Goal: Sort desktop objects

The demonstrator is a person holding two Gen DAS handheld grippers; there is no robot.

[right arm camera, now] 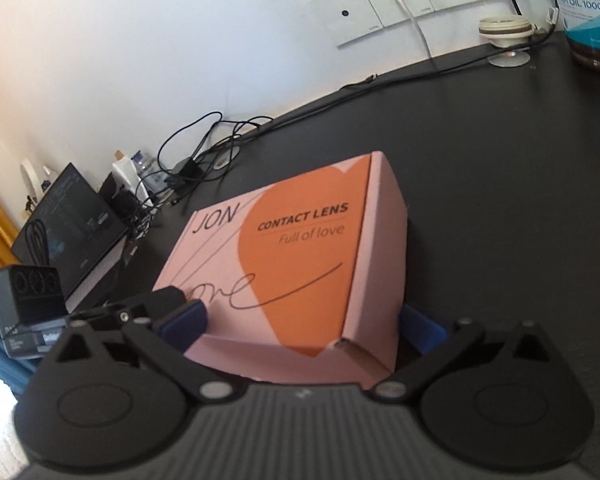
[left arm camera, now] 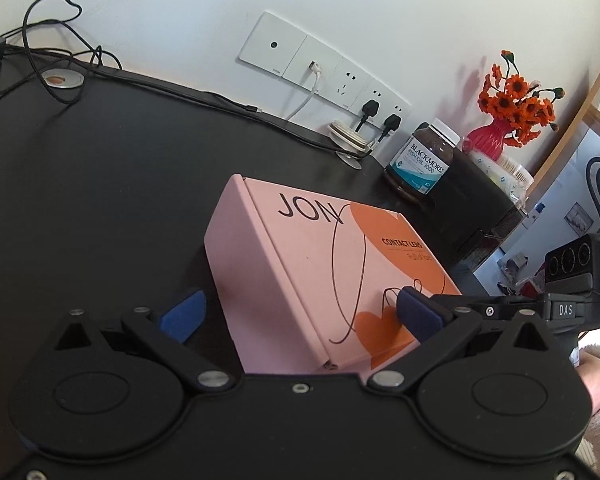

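Because the pink contact-lens box [right arm camera: 284, 256] lies flat on the black desk [right arm camera: 500, 168] directly ahead, both the right gripper [right arm camera: 300, 326] and left gripper [left arm camera: 300, 312] stand wide astride its near corners, apparently to share its bulk.

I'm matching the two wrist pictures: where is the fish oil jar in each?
Left wrist view: the fish oil jar stands right of centre, behind the pink box, near the red vase.
Right wrist view: the jar is cut off at the top right corner.
Shared landmark: the wall sockets.
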